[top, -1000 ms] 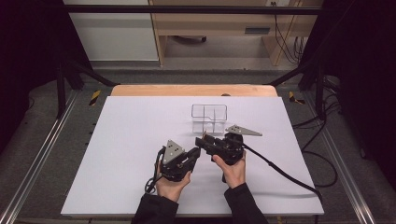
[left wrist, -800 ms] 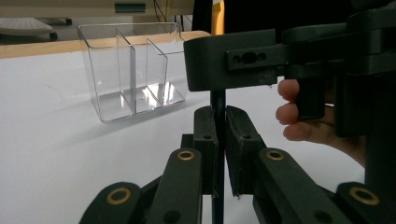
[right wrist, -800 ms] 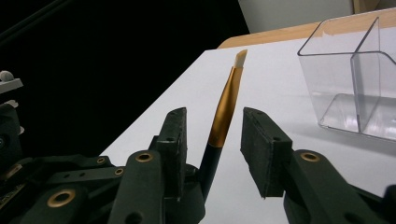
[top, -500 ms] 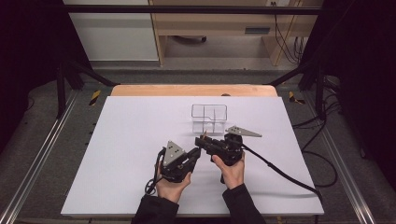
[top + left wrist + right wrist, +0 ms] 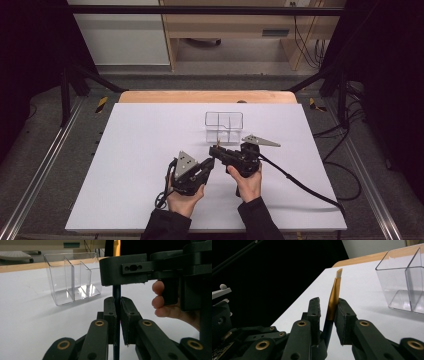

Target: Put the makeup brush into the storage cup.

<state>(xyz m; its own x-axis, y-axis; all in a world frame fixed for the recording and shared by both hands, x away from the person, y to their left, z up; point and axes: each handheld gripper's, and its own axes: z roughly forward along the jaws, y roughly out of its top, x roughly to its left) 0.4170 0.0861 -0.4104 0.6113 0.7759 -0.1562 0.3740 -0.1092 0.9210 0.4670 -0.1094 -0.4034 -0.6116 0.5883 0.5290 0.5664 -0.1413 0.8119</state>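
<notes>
A slim makeup brush [image 5: 333, 300], with a dark handle, a gold metal collar and a slanted pale tip, is being passed between the two tools just near of a clear plastic organizer [image 5: 224, 127] that stands toward the far middle of the white table [image 5: 125, 165]. The left gripper [image 5: 118, 315] is clamped tight on the dark handle, holding the brush upright so that its upper part is offered to the other tool. The right gripper [image 5: 329, 315], lying across from the right with its body turned sideways, has just been closing its jaws around the gold collar; in the right gripper view the right pad seems to touch the collar while a thin gap seems to remain on the left, so a full grip is doubtful. Holding the brush at two points, low and high, probably lets the person change hands without dropping it and line it up for one of the organizer's divided, empty compartments. Both hands [image 5: 185, 197] rest low over the table, close together, which keeps the handover steady and short.
</notes>
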